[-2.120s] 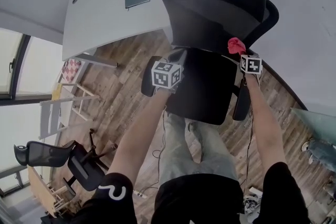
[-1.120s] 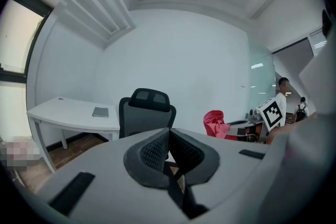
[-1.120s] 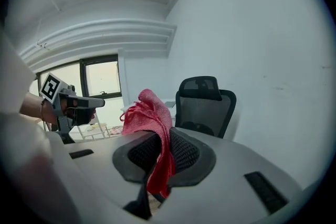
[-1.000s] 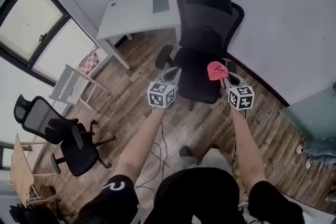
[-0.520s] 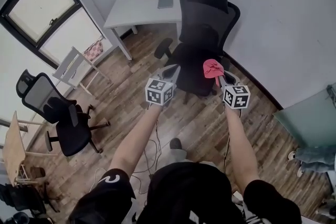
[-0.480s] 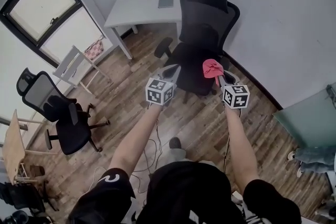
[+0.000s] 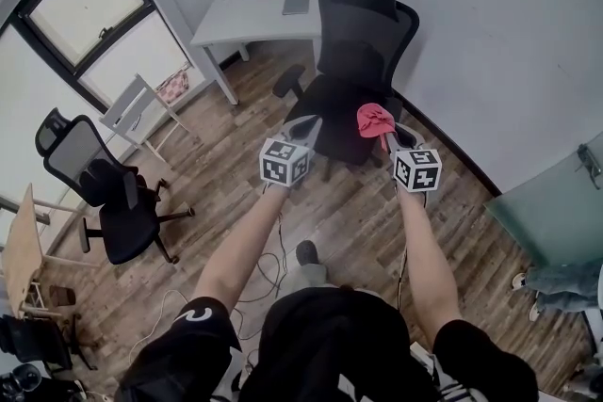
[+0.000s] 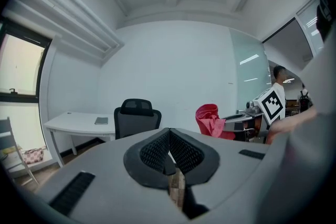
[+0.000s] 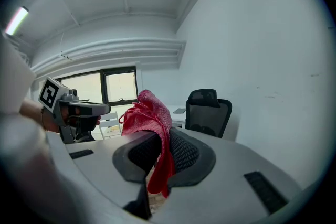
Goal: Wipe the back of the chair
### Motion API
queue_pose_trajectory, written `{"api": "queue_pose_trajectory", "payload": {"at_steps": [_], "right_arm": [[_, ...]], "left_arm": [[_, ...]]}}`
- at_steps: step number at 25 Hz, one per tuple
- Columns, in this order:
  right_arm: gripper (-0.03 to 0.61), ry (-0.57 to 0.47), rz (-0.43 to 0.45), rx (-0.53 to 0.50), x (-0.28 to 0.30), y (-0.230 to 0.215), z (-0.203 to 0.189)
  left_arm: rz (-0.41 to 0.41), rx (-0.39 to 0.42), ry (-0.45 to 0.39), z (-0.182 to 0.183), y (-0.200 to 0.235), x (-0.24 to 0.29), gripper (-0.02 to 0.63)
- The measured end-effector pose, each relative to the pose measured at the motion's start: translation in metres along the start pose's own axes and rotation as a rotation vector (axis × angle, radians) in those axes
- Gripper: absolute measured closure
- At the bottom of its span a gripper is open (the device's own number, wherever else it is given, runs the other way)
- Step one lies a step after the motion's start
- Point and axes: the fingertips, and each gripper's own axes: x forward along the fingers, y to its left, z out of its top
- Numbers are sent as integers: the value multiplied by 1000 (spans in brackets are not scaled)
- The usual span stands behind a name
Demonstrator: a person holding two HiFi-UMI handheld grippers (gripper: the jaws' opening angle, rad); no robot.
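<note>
A black mesh office chair (image 7: 356, 52) stands against the grey wall, its front facing me; it also shows as the black chair (image 8: 135, 119) in the left gripper view and the black chair (image 9: 207, 111) in the right gripper view. My right gripper (image 7: 384, 131) is shut on a red cloth (image 7: 374, 119), which bunches above the jaws as the red cloth (image 9: 148, 120). My left gripper (image 7: 303, 128) is shut with nothing in it, its pads (image 8: 157, 150) pressed together. Both grippers hang in the air well short of the chair.
A white desk (image 7: 256, 16) with a dark notebook (image 7: 295, 4) stands left of the chair. A second black chair (image 7: 104, 202) and a white folding chair (image 7: 139, 115) stand at the left by the window. Cables lie on the wooden floor (image 7: 349, 202). A glass panel (image 7: 556, 212) is at right.
I have backed away from the chair: it was right under the grippers and is now farther off. The red cloth stays in the right gripper.
</note>
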Motion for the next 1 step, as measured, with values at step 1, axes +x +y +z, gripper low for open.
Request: {"api": "queue_pose_trajectory", "payload": {"at_steps": [1], "right_arm": [[515,-2,1,0,-7,-1,-1]], "left_arm": [[1,1,-2,0,-7,-2,589]]}}
